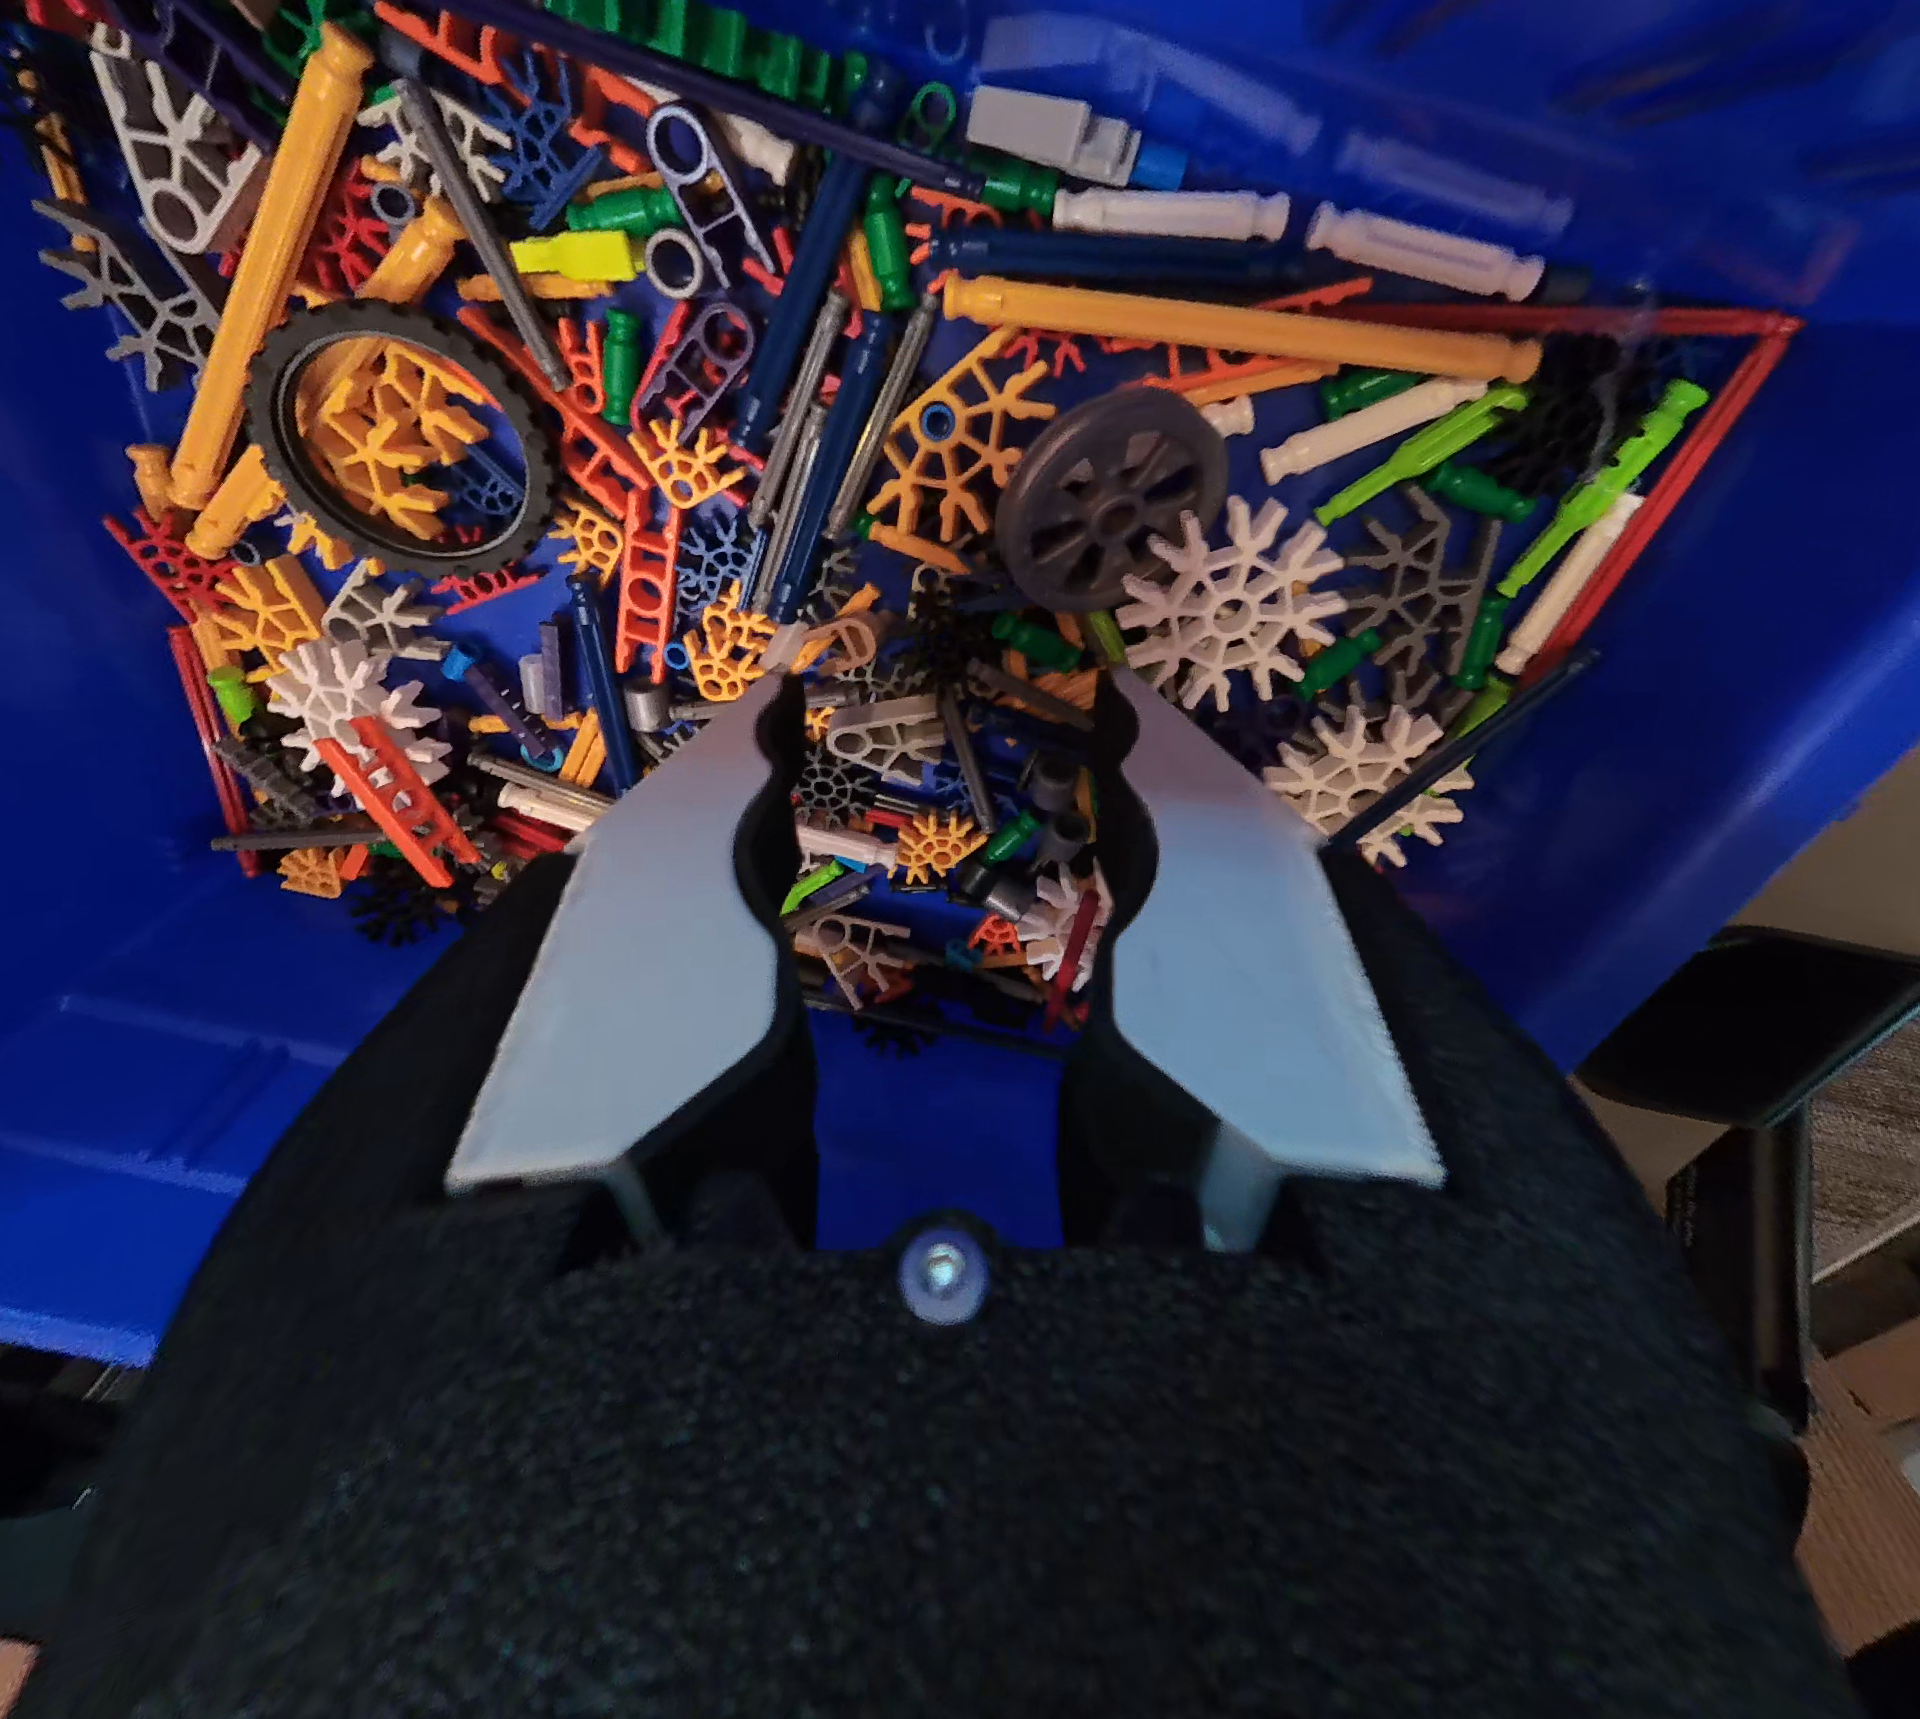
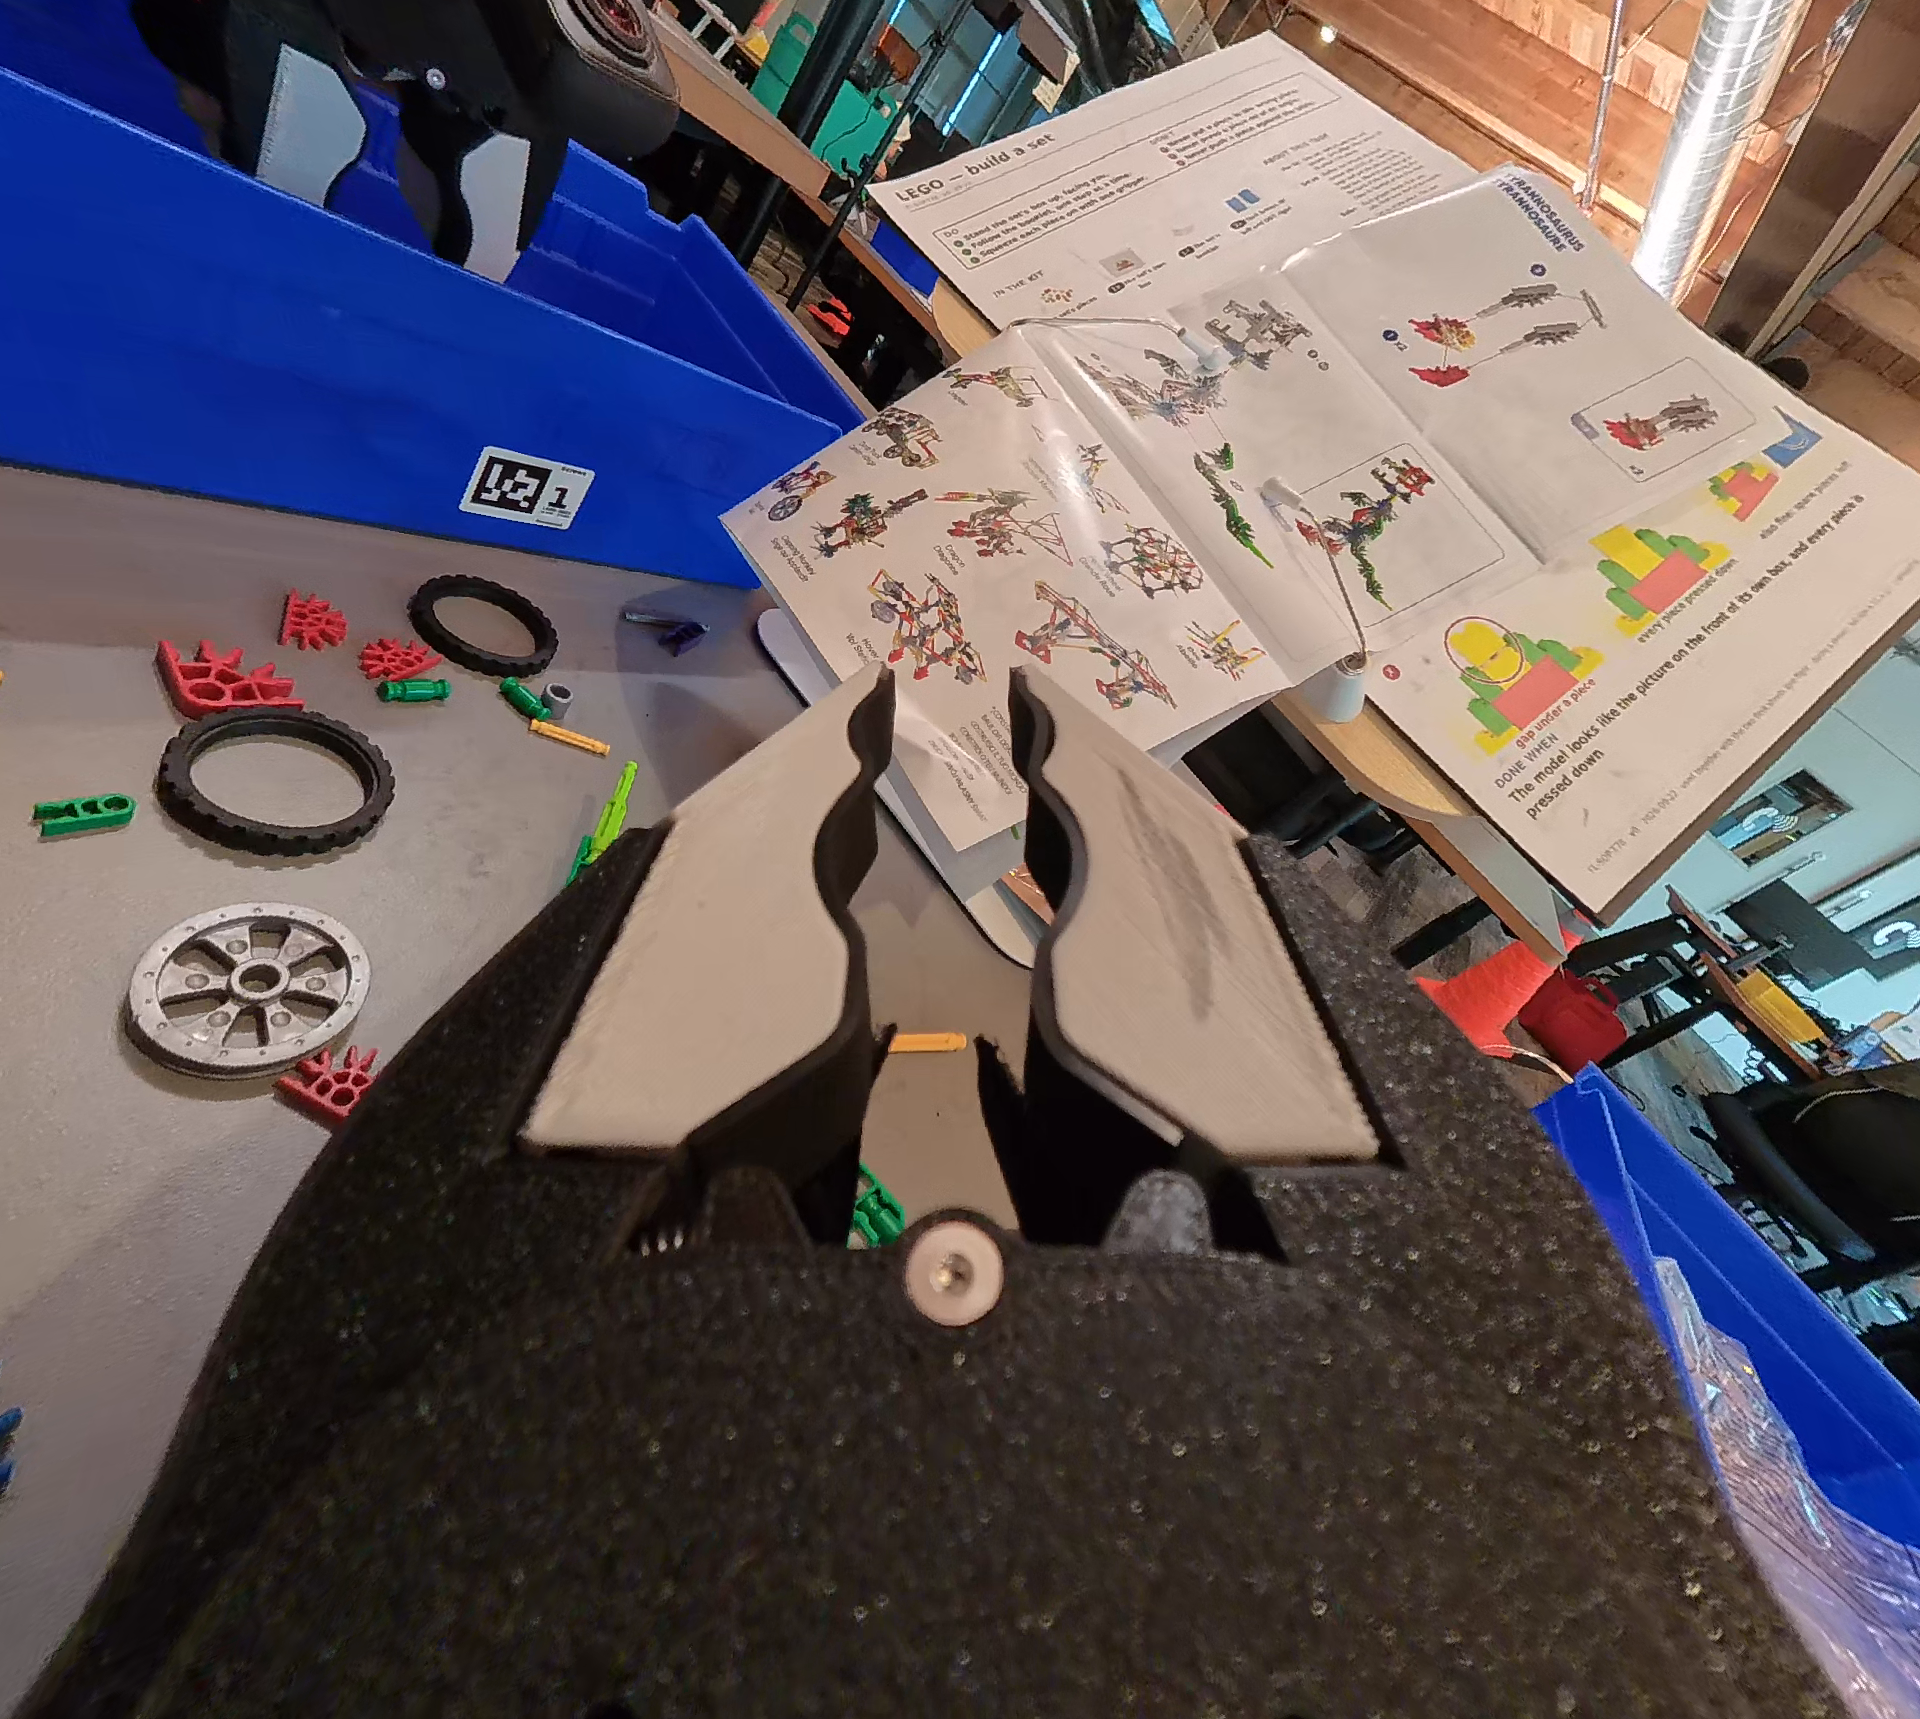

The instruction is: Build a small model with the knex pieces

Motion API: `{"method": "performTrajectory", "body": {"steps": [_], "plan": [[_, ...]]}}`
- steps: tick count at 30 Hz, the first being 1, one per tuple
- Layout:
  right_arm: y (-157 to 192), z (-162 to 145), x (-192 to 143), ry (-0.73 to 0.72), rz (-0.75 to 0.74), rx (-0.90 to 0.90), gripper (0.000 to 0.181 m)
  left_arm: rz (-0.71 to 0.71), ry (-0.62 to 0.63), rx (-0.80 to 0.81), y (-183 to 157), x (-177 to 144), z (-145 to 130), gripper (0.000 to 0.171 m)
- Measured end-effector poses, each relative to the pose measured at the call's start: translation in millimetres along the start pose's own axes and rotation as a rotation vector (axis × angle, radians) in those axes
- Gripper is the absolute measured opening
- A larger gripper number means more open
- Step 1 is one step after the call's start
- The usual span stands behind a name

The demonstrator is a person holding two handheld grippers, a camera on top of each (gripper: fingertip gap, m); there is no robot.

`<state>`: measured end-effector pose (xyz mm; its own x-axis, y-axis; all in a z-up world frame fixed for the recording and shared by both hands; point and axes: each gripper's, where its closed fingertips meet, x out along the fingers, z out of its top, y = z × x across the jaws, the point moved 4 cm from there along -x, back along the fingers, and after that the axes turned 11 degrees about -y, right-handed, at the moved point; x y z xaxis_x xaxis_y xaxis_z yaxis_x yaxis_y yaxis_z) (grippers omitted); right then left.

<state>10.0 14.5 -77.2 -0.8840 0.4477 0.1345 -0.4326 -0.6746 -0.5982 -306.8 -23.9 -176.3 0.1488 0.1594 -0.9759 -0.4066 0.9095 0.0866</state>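
- The left gripper [image 1: 951,682] hangs inside a deep blue bin [image 1: 1351,7], fingers spread wide and holding nothing. It points down at a jumble of rod-and-connector building pieces, and its tips are near a small grey connector [image 1: 883,729].
- In that heap, from the left: a black tyre ring [image 1: 400,433] lies over yellow connectors, a dark grey spoked wheel [image 1: 1117,495] sits mid-pile, and a white snowflake connector [image 1: 1231,604] lies just right of it. The bin walls likely keep the loose parts gathered.
- In the right wrist view, a grey tabletop [image 2: 104,1202] carries a few parts laid out apart from one another: a green clip [image 2: 83,812], a black tyre [image 2: 275,781], a silver wheel hub [image 2: 247,987], and red connectors [image 2: 223,677].
- The right gripper [image 2: 951,682] is held above the table edge, its jaws slightly parted and gripping nothing.
- Right of it, an open instruction booklet [image 2: 1143,506] rests on a tilted board [image 2: 1714,734], apparently propped for easy reading.
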Motion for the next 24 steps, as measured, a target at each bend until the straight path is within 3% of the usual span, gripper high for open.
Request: {"method": "performTrajectory", "body": {"steps": [8, 11, 12, 14, 21, 24], "plan": [[1.7, -2.1, 0.9, 0.01, 0.008, -0.002, 0.022, -0.046, 0.028, -0.005, -6.0, 6.3, -5.5, 0.047], [1.7, -1.6, 0.8, 0.008, 0.008, -0.004, 0.021, -0.036, 0.048, 0.003, -5.6, 3.6, -10.4, 0.031], [1.5, -1.5, 0.7, 0.007, 0.008, -0.004, 0.021, -0.016, 0.053, 0.014, -3.2, 1.8, -12.1, 0.015], [1.3, -1.2, 0.7, 0.006, 0.006, -0.004, 0.021, 0.024, 0.065, 0.012, 2.7, -3.4, -15.8, 0.011], [2.0, 0.0, 0.7, 0.0, 0.009, -0.003, 0.021, -0.022, -0.078, -0.01, -7.4, -15.3, 5.0, 0.044], [2.4, 0.3, 0.8, 0.0, 0.009, -0.005, 0.021, -0.044, -0.08, 0.025, -16.2, -14.4, 11.9, 0.054]]}}
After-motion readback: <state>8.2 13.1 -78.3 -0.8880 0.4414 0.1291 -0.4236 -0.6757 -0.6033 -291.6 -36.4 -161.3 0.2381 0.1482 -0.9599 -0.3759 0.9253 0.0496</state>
